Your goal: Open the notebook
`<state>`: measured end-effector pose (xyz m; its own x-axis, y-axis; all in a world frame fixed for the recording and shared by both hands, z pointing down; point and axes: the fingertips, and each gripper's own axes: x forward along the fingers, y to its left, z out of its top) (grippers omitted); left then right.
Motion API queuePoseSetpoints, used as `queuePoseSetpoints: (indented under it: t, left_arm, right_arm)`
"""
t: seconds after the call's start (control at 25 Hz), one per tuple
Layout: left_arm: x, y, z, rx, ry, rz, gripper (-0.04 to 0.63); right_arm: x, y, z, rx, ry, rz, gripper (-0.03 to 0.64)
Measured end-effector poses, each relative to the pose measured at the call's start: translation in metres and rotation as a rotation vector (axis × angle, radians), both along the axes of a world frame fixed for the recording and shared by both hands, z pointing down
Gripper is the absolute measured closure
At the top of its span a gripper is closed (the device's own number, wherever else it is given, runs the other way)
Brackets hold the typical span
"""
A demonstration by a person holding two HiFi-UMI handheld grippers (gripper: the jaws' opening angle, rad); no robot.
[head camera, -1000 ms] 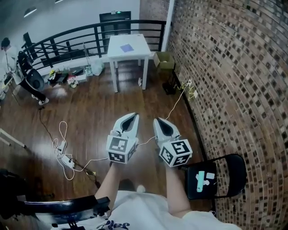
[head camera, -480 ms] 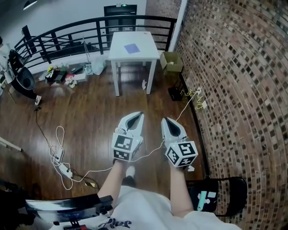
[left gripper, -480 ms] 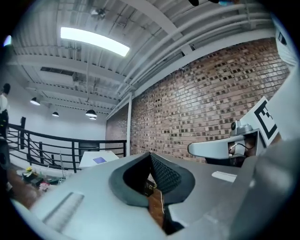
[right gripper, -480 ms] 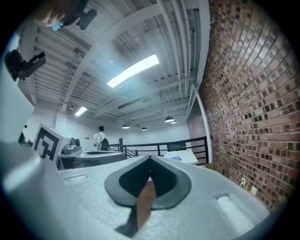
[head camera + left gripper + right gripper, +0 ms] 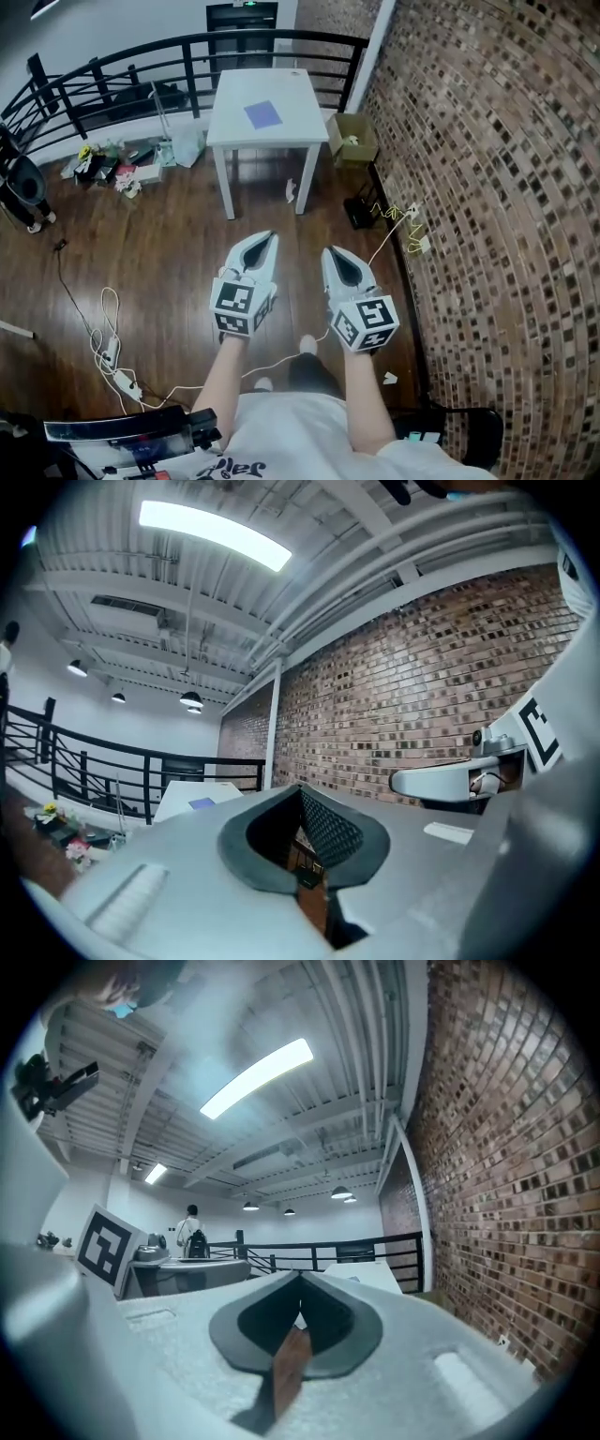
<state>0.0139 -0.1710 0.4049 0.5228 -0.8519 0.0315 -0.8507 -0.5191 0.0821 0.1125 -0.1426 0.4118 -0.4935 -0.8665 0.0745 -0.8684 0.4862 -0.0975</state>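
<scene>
Head view: even, soft indoor light, sharp in the middle; the white square table [image 5: 267, 131] at twelve o'clock is the brightest patch, with a dull shadow beneath it; the dark glossy wooden floor [image 5: 159, 244] shows faint sheen toward nine o'clock; the red-brown brick wall [image 5: 487, 187] bows heavily from one to five o'clock through wide-angle distortion. Left gripper view: a long white ceiling strip light [image 5: 214, 534] is blown out at eleven o'clock; small round pendant lamps [image 5: 191, 699] glow at nine o'clock; the pale grey left gripper [image 5: 302, 794], close to the lens, looks soft; black vignette rings both gripper views. Right gripper view: another long ceiling strip lamp [image 5: 255, 1077] glares at twelve o'clock, hazing the ceiling around it.
</scene>
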Motion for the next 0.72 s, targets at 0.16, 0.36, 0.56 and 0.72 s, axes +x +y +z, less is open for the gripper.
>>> queuePoseSetpoints:
  t: [0.16,0.36,0.56,0.72]
  left_arm:
    - [0.020,-0.082,0.011,-0.004,-0.020,-0.027,0.578]
    - [0.048,-0.202,-0.004,0.034,0.013,-0.082,0.578]
    - [0.056,-0.283,-0.011,0.055,-0.012,-0.129,0.578]
    - [0.031,-0.339,0.006,0.009,-0.020,-0.178,0.578]
  right_arm:
    - [0.019,-0.094,0.012,-0.004,-0.019,-0.031,0.627]
    - [0.039,-0.224,-0.001,0.011,-0.011,-0.134,0.627]
    - [0.063,-0.332,-0.011,0.007,-0.074,-0.141,0.627]
    - [0.039,-0.385,0.019,-0.061,-0.050,-0.197,0.627]
